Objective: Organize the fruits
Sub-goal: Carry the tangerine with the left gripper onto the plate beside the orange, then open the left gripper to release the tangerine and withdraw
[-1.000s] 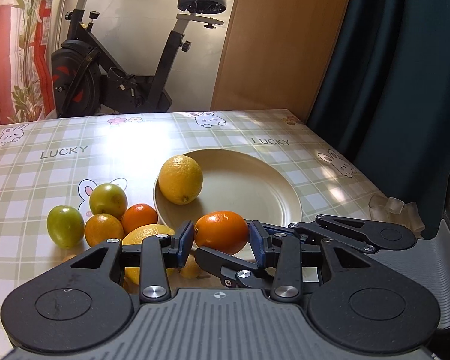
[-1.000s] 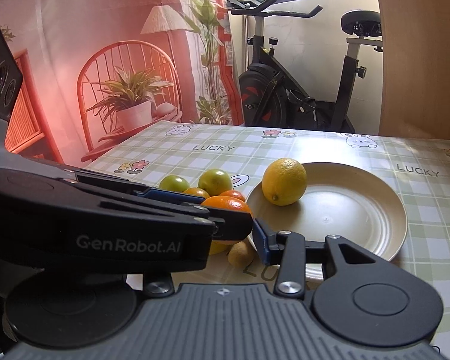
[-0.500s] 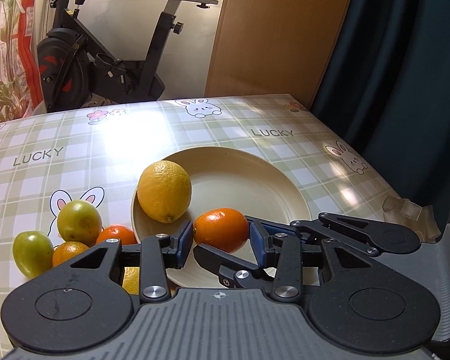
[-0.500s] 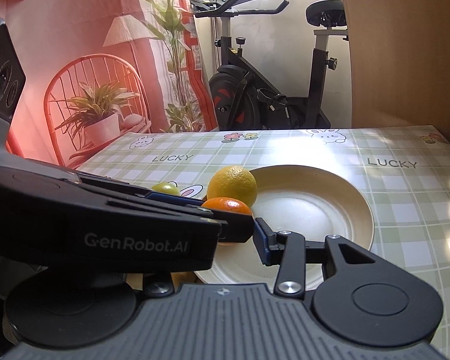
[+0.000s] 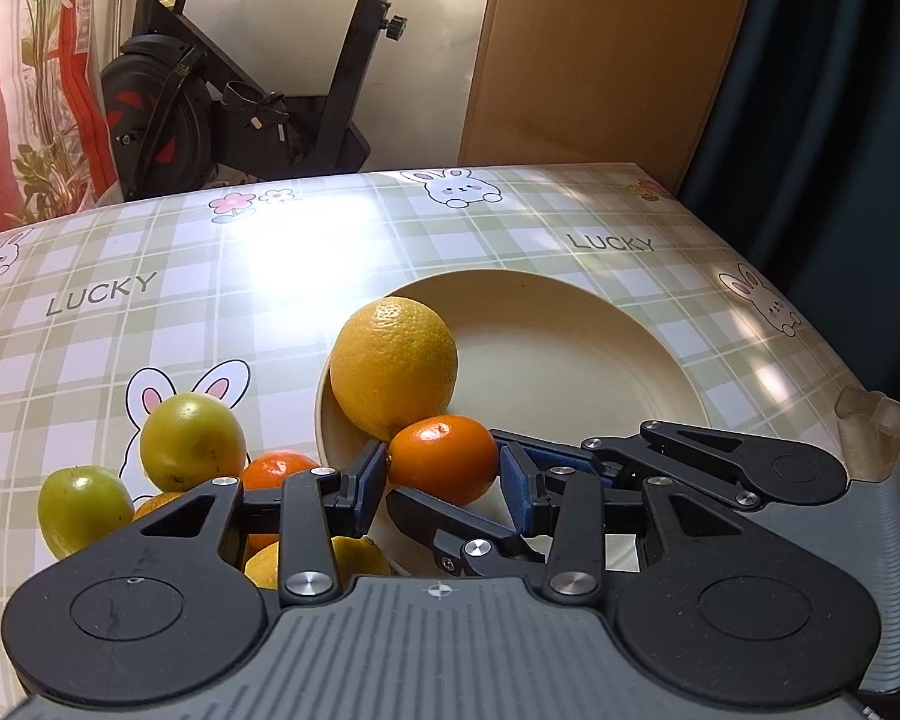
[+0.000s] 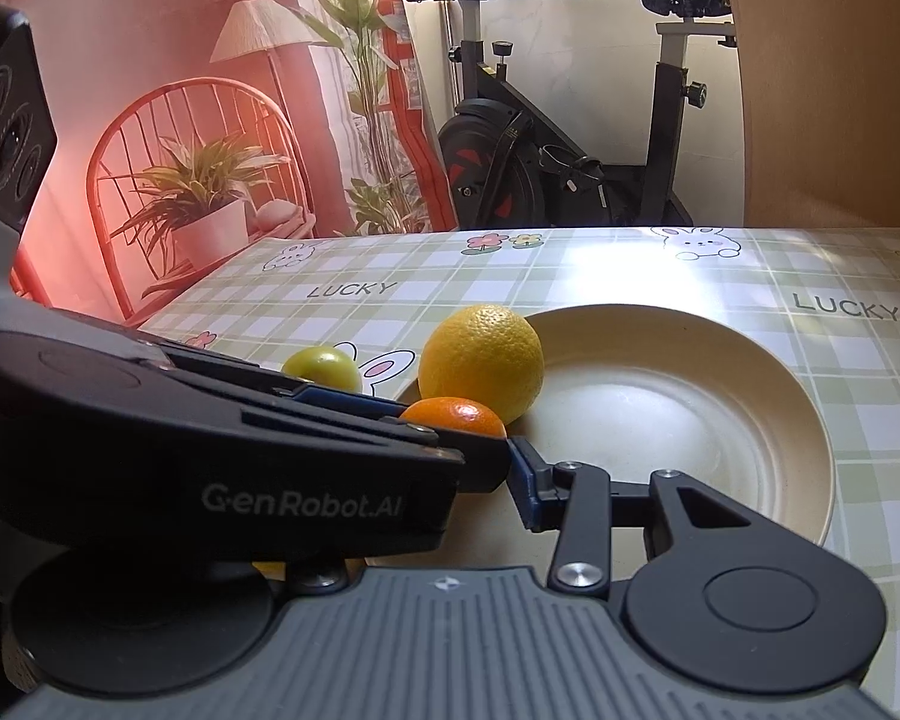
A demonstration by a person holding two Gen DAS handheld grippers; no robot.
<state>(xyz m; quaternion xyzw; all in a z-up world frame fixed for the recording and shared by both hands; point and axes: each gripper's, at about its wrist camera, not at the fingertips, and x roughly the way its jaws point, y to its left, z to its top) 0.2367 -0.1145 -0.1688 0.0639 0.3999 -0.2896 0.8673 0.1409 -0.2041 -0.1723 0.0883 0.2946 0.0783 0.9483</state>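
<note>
A small orange (image 5: 444, 456) is pinched between the blue pads of my left gripper (image 5: 443, 483), which is shut on it. It hangs low over the near-left rim of the beige plate (image 5: 570, 390), right beside the large yellow citrus (image 5: 393, 366) lying in the plate. My right gripper's fingers (image 5: 570, 456) come in from the right and close around the same orange (image 6: 456, 414). In the right wrist view its right pad (image 6: 522, 480) rests against the fruit, while the left gripper's body hides its other finger. The plate (image 6: 660, 420) and yellow citrus (image 6: 480, 360) lie just ahead.
Left of the plate lies a pile on the checked tablecloth: two green fruits (image 5: 192, 441) (image 5: 84, 510), a small orange (image 5: 276, 465) and yellow fruits (image 5: 330, 558) partly under my gripper. A clear plastic piece (image 5: 864, 414) sits at the table's right edge. An exercise bike (image 5: 240, 90) stands beyond.
Both grippers have carried the small orange rightward and down, from above the fruit pile to the plate's near rim beside the yellow citrus. Their grip looks unchanged.
</note>
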